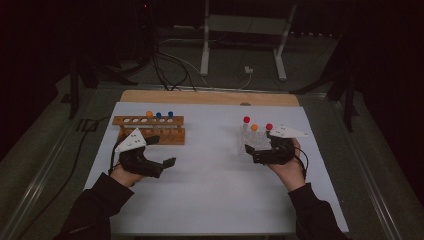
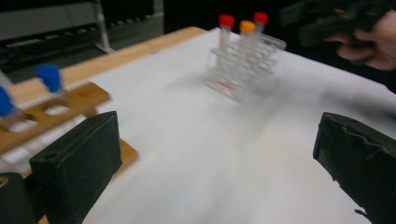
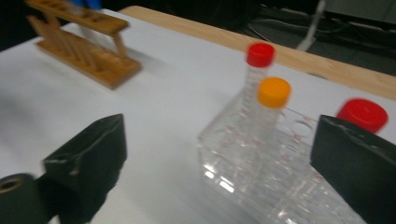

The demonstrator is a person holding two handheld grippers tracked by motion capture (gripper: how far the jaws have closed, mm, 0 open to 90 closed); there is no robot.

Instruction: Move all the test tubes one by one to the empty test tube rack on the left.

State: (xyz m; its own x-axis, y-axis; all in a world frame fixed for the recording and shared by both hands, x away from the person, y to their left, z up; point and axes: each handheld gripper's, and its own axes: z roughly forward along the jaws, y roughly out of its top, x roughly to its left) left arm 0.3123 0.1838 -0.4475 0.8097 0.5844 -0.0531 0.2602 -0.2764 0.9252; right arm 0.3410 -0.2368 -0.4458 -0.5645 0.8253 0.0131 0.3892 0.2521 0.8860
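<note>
L gripper [image 1: 161,150] over white sheet [image 1: 210,170], just beside brown wooden tube rack [image 1: 148,129]; jaws wide apart, nothing between.

Wooden rack at left of sheet, holds orange-capped tube [image 1: 149,114] and two blue-capped tubes [image 1: 164,115].

R gripper [image 1: 251,151] at clear plastic tube rack [image 1: 252,140], right side of sheet; jaws released, spread, no pad pressing on anything. Red-capped tube [image 3: 363,114] just beside one jaw; touching or not, cannot tell.

Clear rack has two red caps and orange cap [image 3: 273,92] in middle.

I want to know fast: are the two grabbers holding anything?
Left gripper: open, holding nothing.
Right gripper: open, holding nothing, beside the clear rack.
</note>
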